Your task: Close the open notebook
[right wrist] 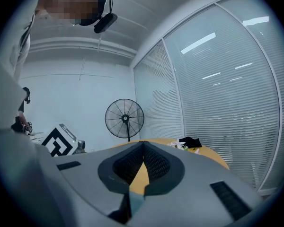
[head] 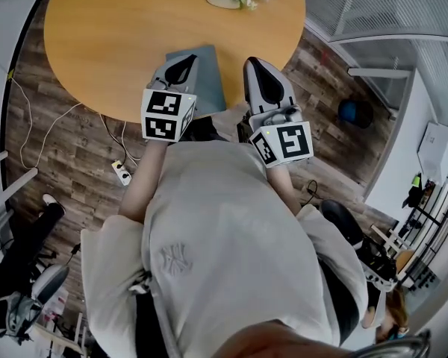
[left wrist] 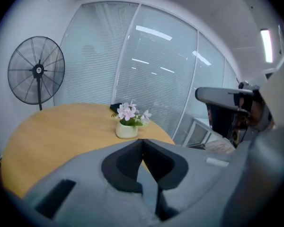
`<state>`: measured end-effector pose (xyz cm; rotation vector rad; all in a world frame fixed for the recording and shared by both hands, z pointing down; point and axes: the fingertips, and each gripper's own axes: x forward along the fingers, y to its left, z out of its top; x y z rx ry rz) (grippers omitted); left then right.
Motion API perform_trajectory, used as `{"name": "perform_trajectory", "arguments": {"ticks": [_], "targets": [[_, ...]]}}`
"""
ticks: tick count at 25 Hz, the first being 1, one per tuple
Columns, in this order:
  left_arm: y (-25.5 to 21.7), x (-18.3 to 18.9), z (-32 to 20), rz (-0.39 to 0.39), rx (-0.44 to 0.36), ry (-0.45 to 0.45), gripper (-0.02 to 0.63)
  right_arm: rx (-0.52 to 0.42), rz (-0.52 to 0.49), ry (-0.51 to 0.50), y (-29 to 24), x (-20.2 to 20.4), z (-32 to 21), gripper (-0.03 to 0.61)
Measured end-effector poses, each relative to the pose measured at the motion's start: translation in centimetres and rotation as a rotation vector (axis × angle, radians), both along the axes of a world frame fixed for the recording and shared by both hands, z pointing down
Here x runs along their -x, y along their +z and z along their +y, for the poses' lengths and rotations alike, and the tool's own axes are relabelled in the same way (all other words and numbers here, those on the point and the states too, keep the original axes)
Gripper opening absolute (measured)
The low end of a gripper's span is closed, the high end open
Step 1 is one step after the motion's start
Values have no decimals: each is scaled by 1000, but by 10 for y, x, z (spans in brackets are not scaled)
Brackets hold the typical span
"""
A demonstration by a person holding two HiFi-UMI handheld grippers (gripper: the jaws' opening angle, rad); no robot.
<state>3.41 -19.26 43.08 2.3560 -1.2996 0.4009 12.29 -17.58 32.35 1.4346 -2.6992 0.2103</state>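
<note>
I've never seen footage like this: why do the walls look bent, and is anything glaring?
Head view: the wide lens bends the floor around the table; light is even. Left gripper view: the glass wall bows, light streaks reflect on it, corners go dark. Right gripper view: same bowing and streaks.

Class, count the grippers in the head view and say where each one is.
2. The left gripper is over the notebook, on its left side; the right gripper is just right of it, over the table near its edge. None seem hidden.
</note>
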Motion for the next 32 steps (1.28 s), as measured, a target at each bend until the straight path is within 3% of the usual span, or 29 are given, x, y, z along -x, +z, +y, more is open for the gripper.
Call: {"name": "perform_trajectory", "arguments": {"ticks": [6, 17, 25, 32], "targets": [[-68, 34, 1, 7, -181, -59, 15, -47, 3, 2, -27, 15, 5, -8], [-142, 76, 1, 40, -384, -174, 15, -123, 11, -7, -61, 23, -6, -8], [-165, 102, 26, 29, -456, -251, 15, -124, 7, -29, -64, 21, 5, -8], [-165, 114, 38, 30, -453, -299, 15, -123, -2, 3, -68, 6, 2, -8]]}}
